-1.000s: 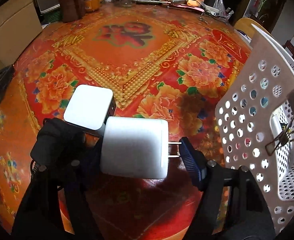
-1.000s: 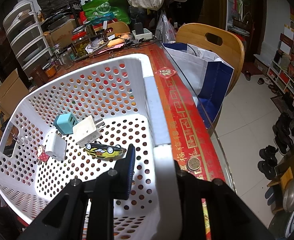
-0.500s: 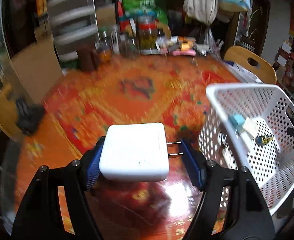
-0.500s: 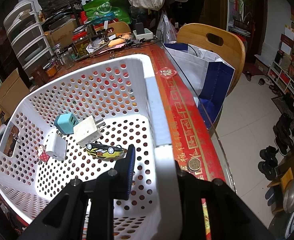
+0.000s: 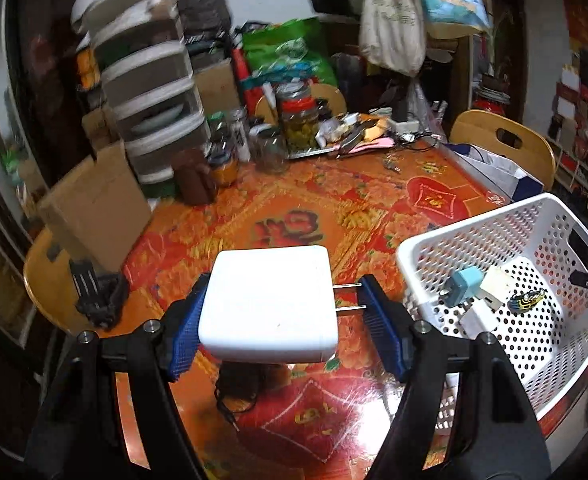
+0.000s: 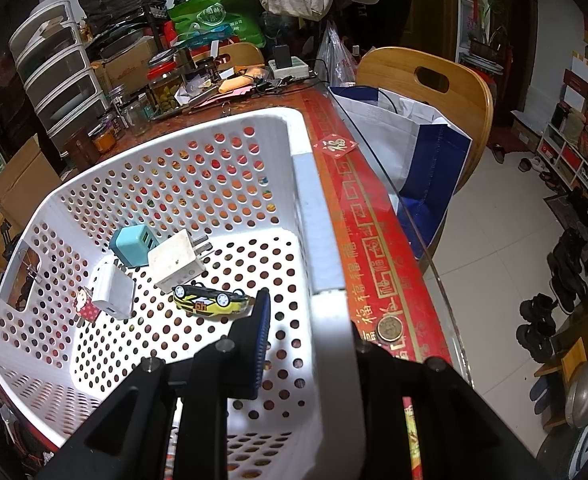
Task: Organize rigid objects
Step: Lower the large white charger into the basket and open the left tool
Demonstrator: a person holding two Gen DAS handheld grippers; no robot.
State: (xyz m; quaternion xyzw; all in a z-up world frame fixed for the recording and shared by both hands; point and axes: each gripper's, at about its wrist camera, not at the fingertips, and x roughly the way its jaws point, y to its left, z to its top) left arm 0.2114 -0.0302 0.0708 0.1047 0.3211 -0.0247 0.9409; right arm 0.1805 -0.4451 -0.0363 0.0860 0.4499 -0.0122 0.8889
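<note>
Carry step: left tool (image 5: pixel 284 314) grips white charger (image 5: pixel 270 304) above the surface (image 5: pixel 294 220). Right tool (image 6: pixel 313 340) clamps basket (image 6: pixel 317 240) rim. Next: move right, over basket, release.

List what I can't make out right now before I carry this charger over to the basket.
- Tabletop under the white charger: left wrist view, hidden by the charger and left tool.
- Basket near wall: right wrist view, covered by the right tool clamped on its rim.
- Far-table jars: left wrist view, blurred.
- Coin face: right wrist view, too small.
</note>
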